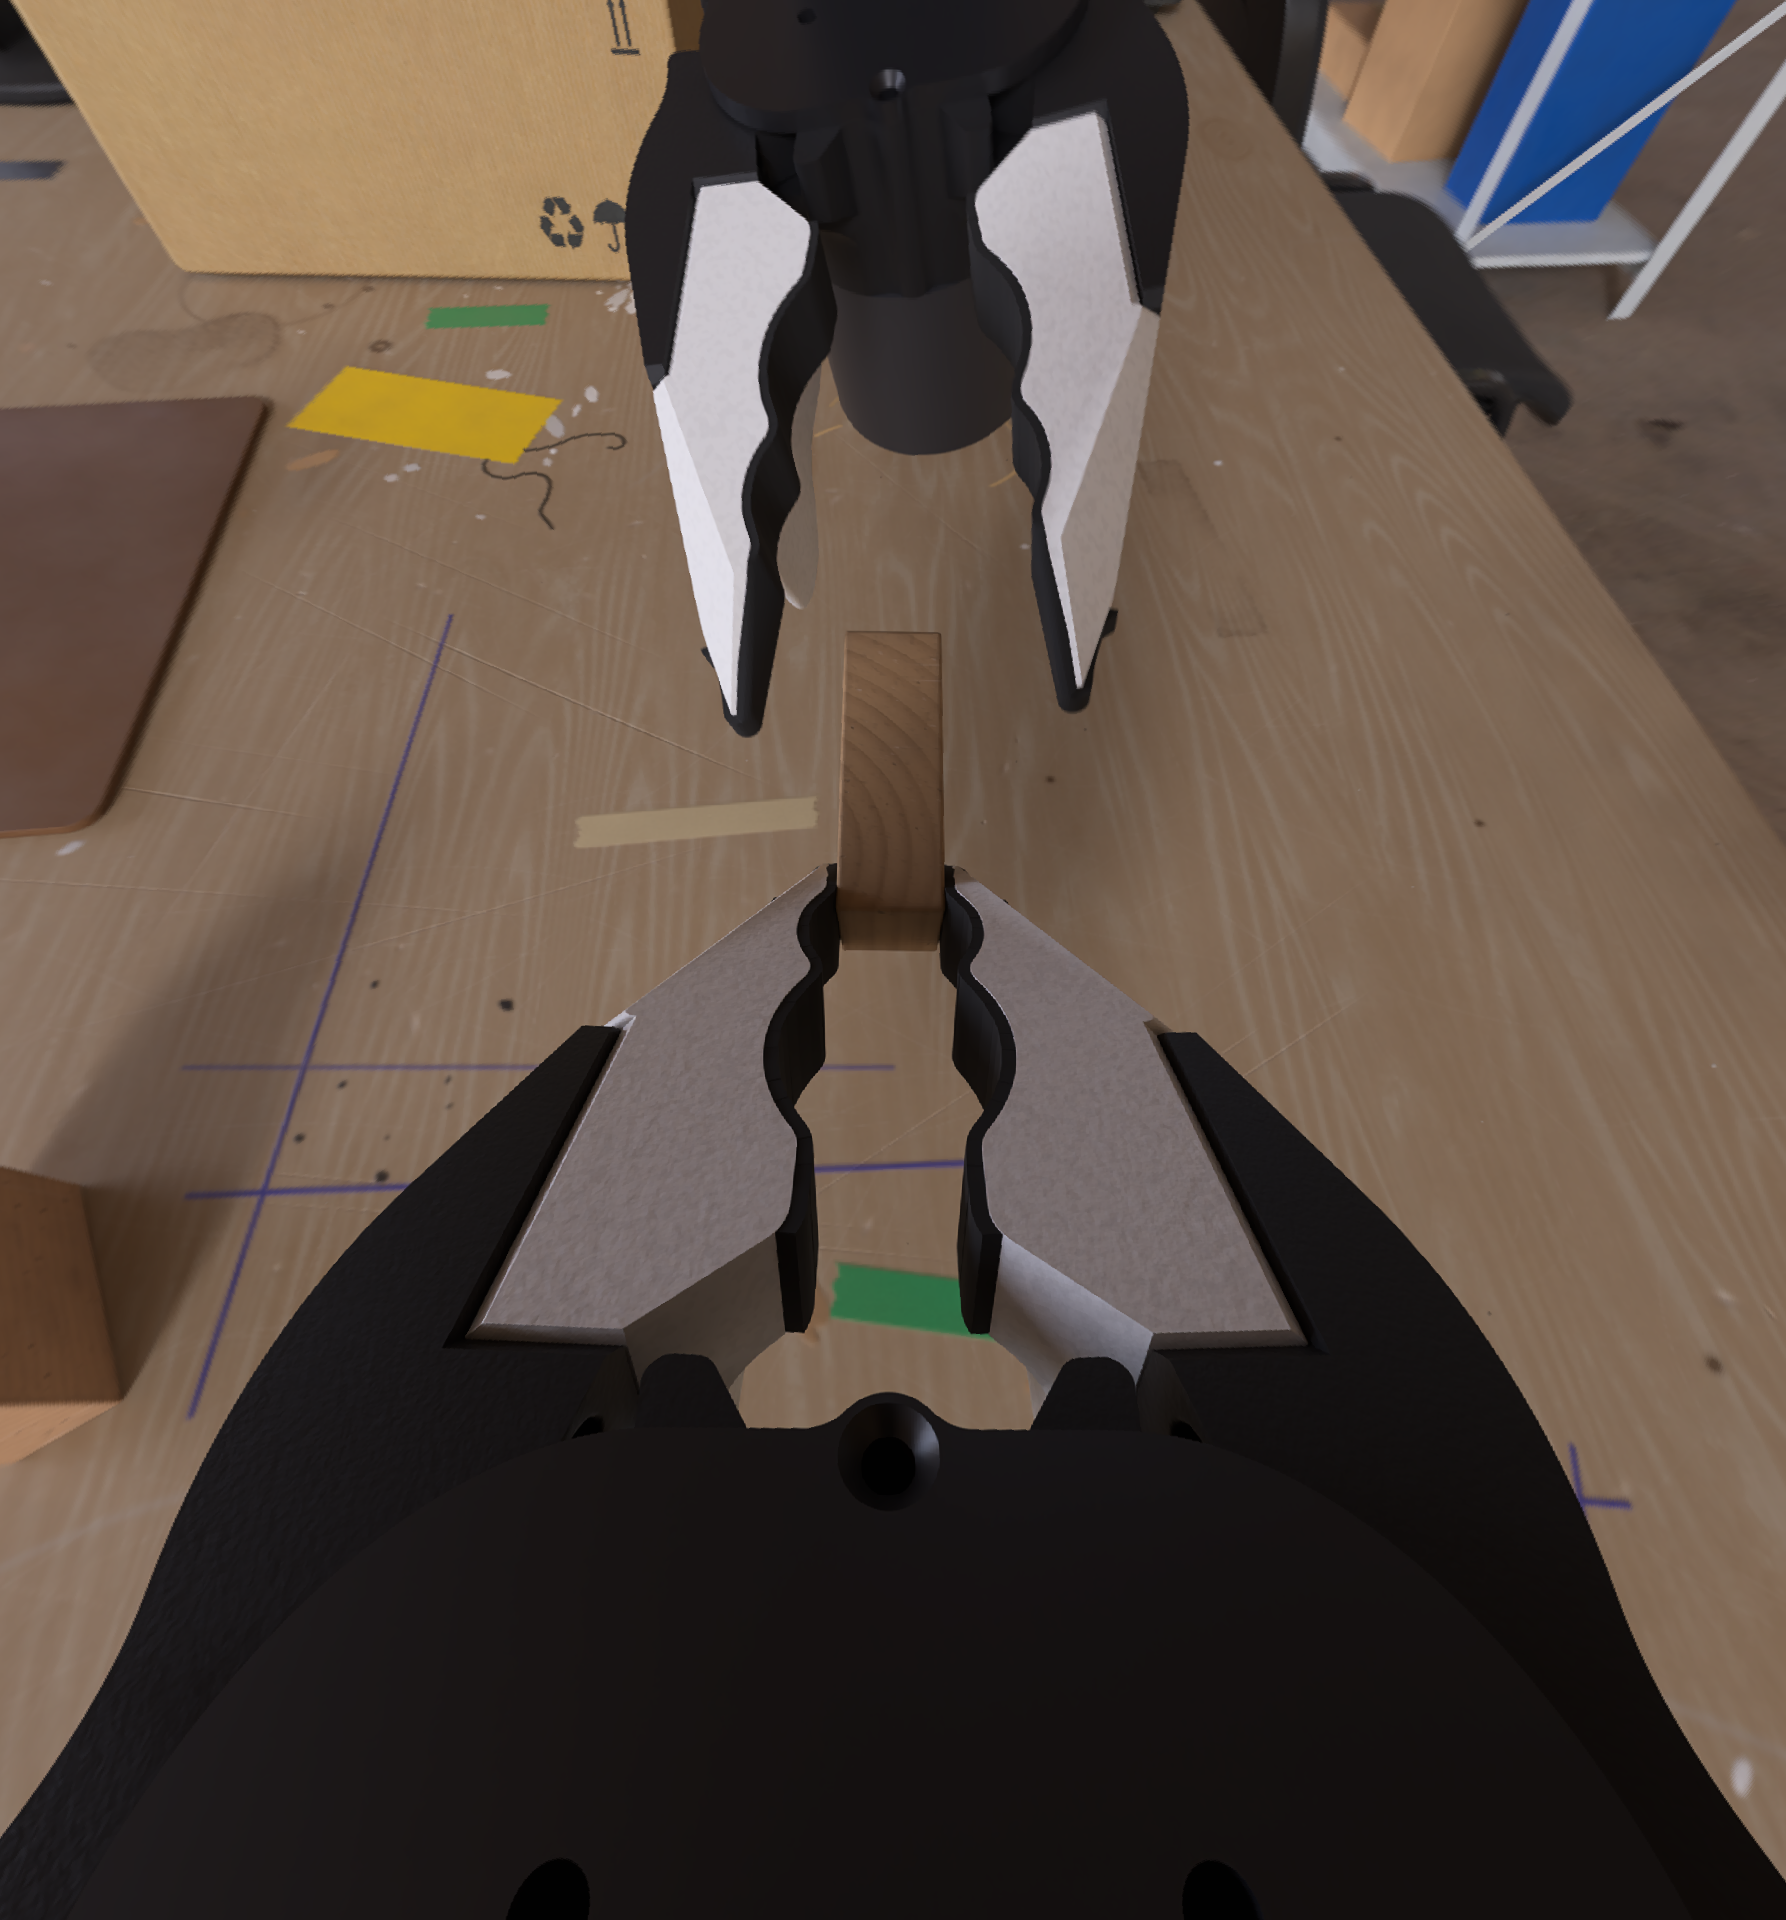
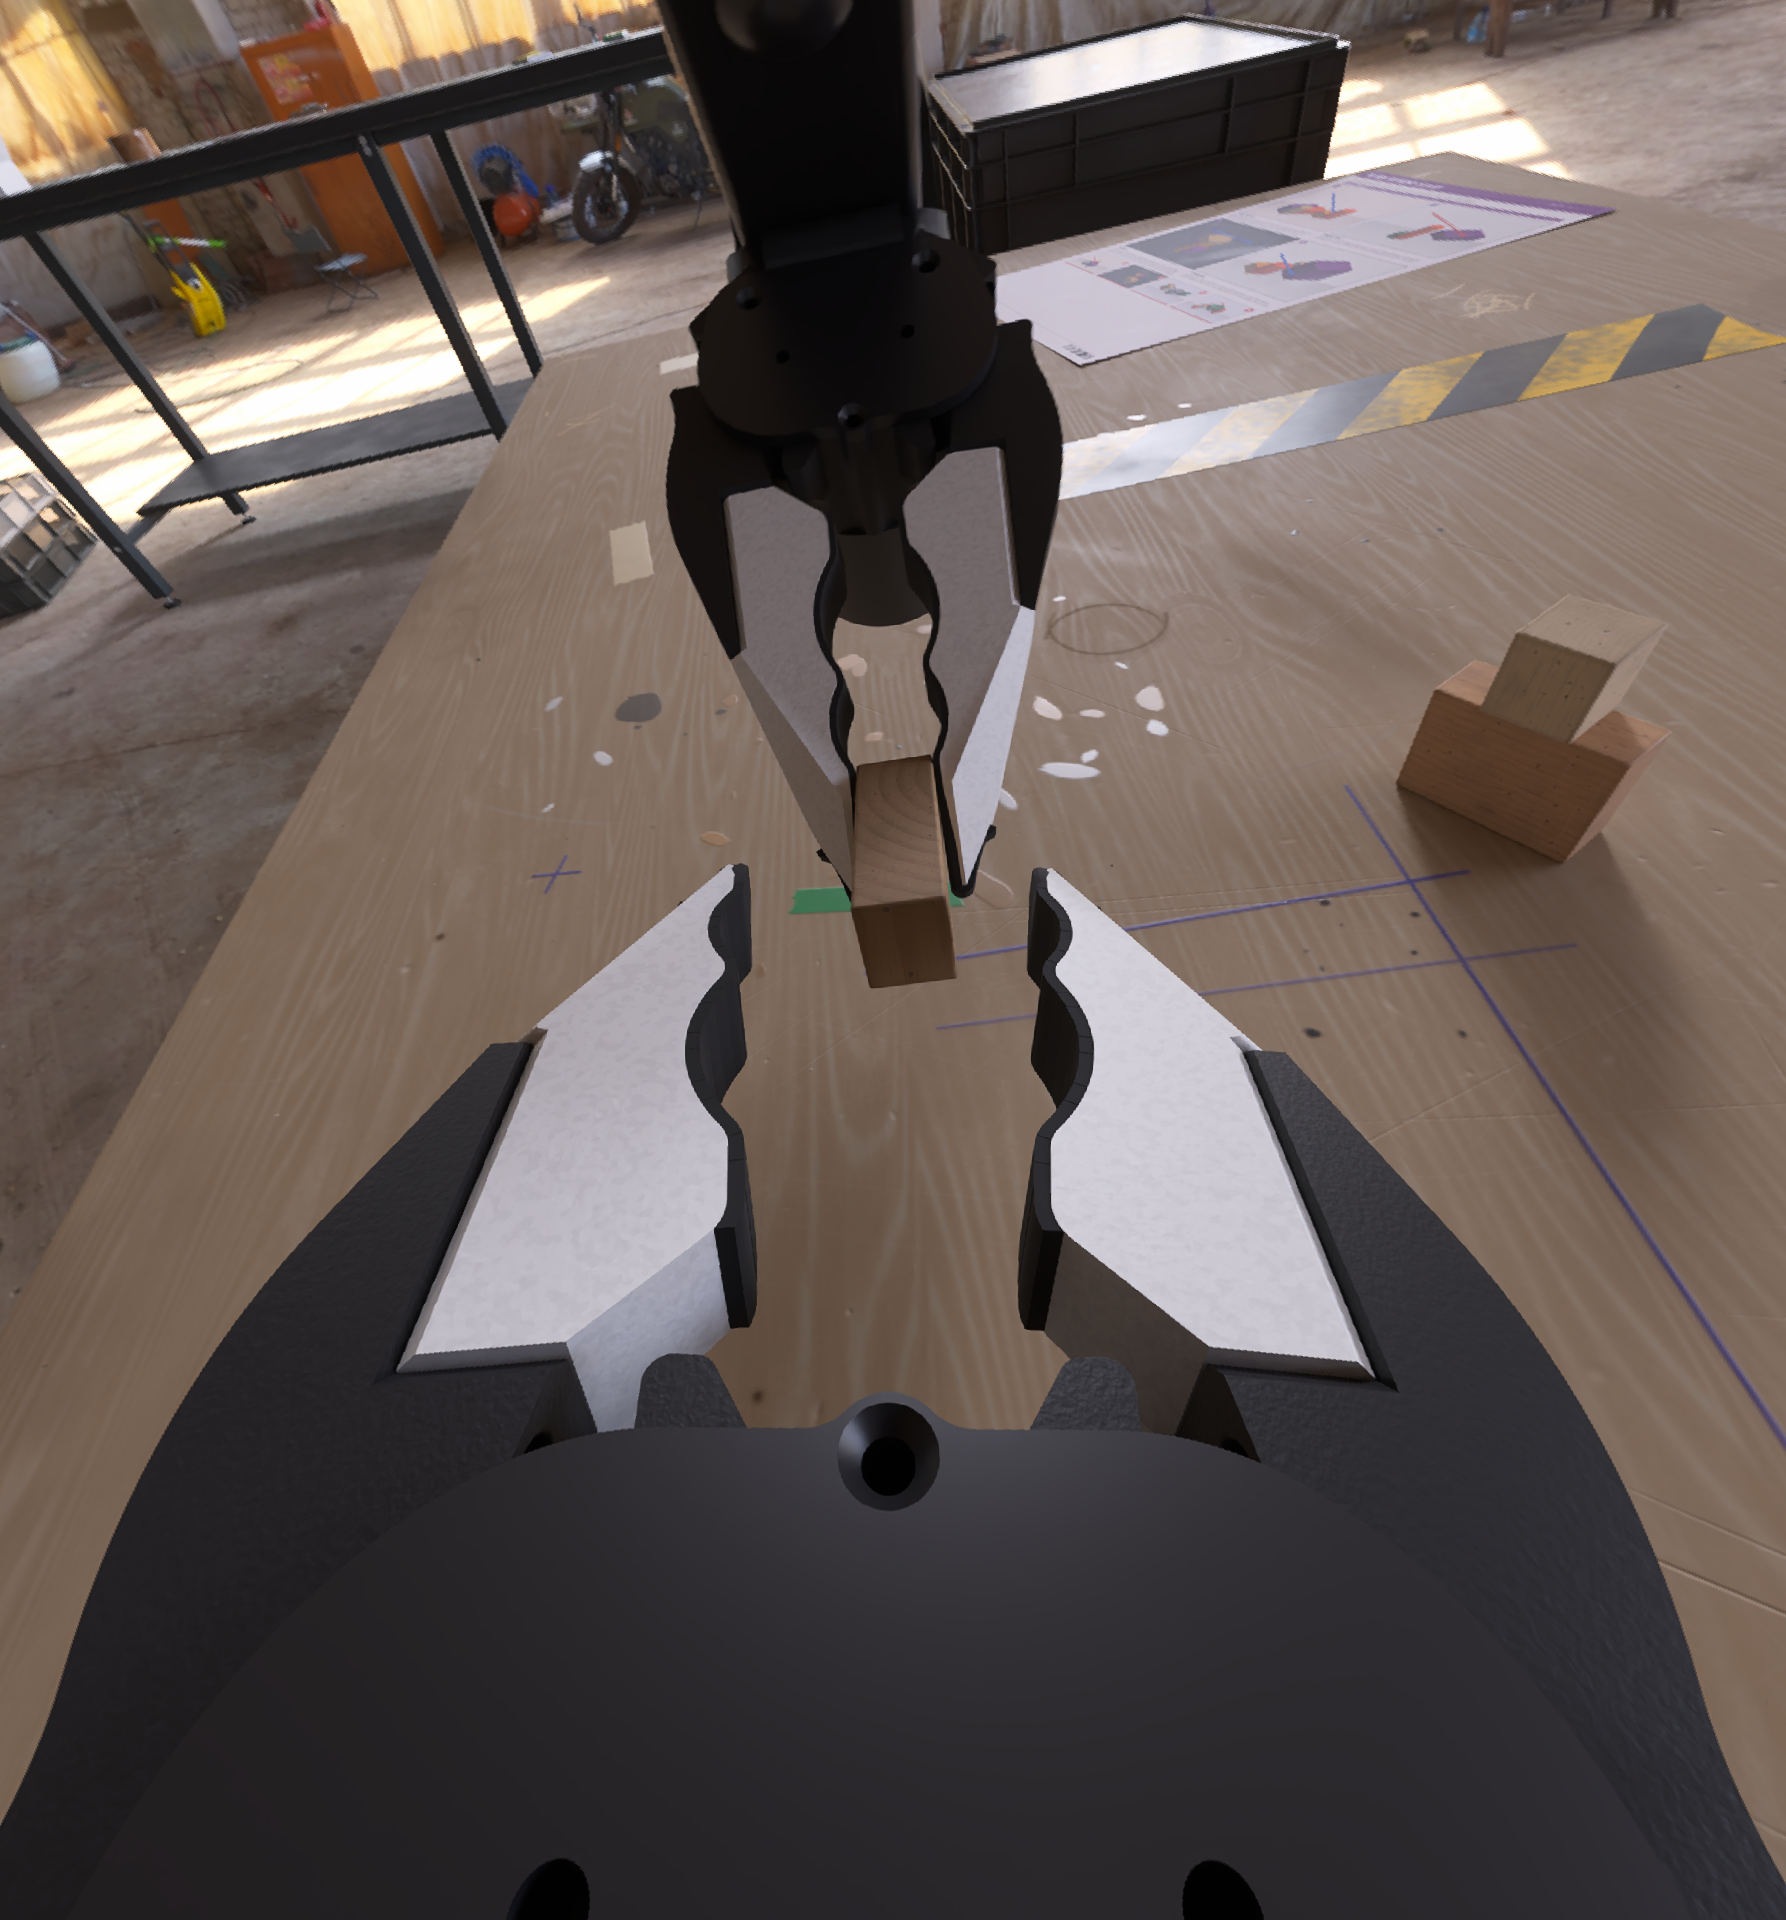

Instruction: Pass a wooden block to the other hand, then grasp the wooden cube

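My left gripper (image 1: 889, 894) is shut on one end of a long wooden block (image 1: 891, 758) and holds it above the table. The block points at my right gripper (image 1: 910, 707), which faces it, open. In the right wrist view the block (image 2: 901, 894) has its free end just between the tips of my right gripper (image 2: 889, 883), with a gap on each side. The left gripper (image 2: 899, 831) shows beyond it. A pale wooden cube (image 2: 1575, 665) leans tilted on a larger, darker wooden block (image 2: 1502, 779) at the right, apart from both grippers.
A cardboard box (image 1: 349, 125) stands at the back, with a brown mat (image 1: 58, 613) on the left and a wooden block (image 1: 16, 1299) at the left edge. A poster (image 2: 1284, 260), hazard-striped tape (image 2: 1440, 384) and a black crate (image 2: 1128, 114) lie far off. The table (image 2: 349, 935) ends at the left.
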